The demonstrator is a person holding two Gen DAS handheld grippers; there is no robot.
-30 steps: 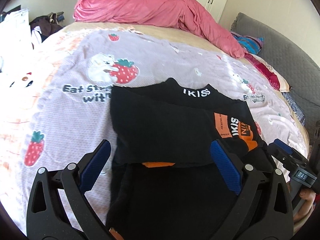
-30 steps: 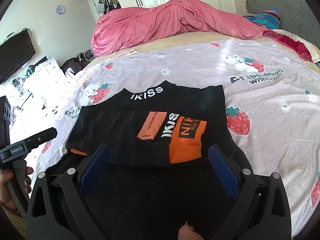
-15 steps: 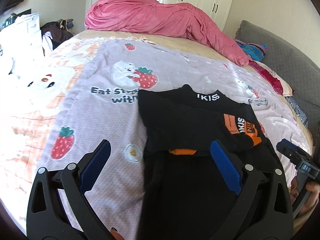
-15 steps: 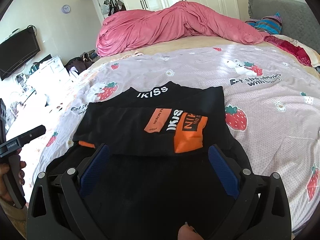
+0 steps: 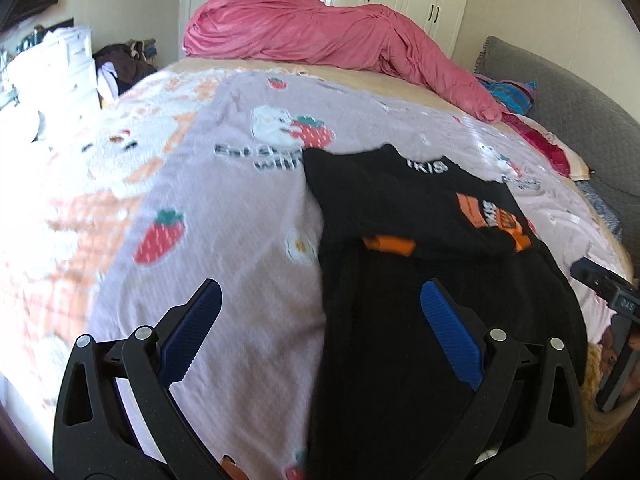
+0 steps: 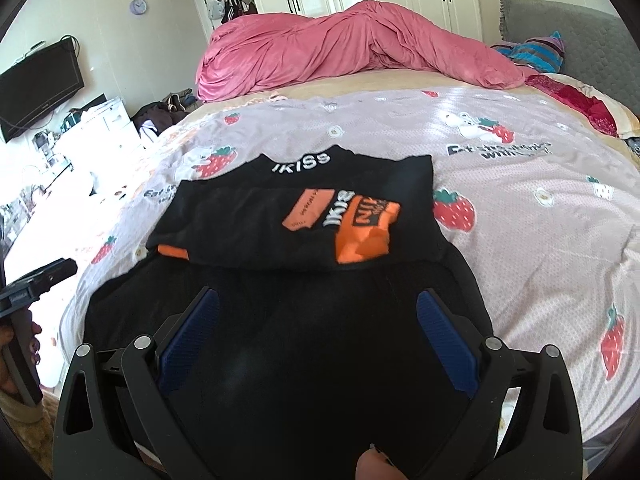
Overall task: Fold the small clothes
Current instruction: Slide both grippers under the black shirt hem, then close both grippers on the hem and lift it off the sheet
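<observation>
The black shirt point(image 6: 280, 264) is laid lengthwise on the bed point(image 6: 540, 248), collar pointed away; left claw point(image 5: 320, 312) and right claw point(image 6: 318, 312) are held spread, empty.

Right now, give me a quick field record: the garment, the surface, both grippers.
garment: black top with orange patches, sleeves folded across the chest, lower half flat toward the cameras
collar: white lettering, on the far side
surface: strawberry-print blanket on the bed
left gripper: open, empty, over the garment's left edge
right gripper: open, empty, over the lower half
background: pink duvet heaped at the far end
</observation>
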